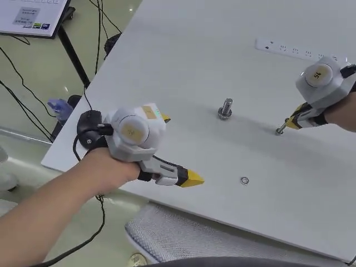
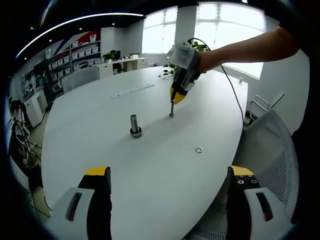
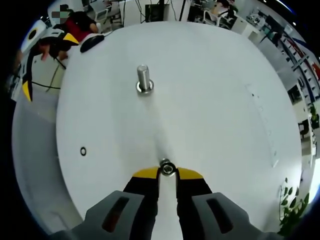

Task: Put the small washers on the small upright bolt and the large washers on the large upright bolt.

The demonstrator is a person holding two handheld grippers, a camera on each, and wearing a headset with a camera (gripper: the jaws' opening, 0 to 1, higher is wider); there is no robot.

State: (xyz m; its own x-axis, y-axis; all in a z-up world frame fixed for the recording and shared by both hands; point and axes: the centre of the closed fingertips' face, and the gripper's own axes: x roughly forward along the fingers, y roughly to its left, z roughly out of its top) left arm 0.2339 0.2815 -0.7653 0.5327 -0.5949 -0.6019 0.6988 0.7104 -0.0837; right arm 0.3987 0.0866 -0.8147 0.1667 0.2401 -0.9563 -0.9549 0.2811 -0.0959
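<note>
- Right claw (image 3: 167, 172) is down at the small upright bolt (image 3: 166, 166). In the head view that bolt stands a bit to the right of the large upright bolt (image 1: 225, 109). The yellow tips are pulled in narrow, with just a slit between them.
- There's a little metal ring right at those tips, on top of the small upright bolt. Honestly can't tell whether the jaws are pinching it or it's already sitting on the bolt.
- Left claw (image 1: 178, 148) hovers over the table's near edge, left of the large upright bolt and closer to the person. Its jaws are spread wide with nothing between them.
- The large upright bolt stands straight up mid-table, with a ring-like collar round its foot.
- One loose washer (image 1: 244, 180) lies flat on the table (image 1: 183, 61), on the person's side of the large upright bolt. It's well apart from both bolts and both claws.
- A white power strip (image 1: 295, 50) lies beyond the large upright bolt, toward the far right edge.
- The grey mesh chair (image 1: 183, 236) is tucked under the near edge, on the person's side of the large upright bolt.
</note>
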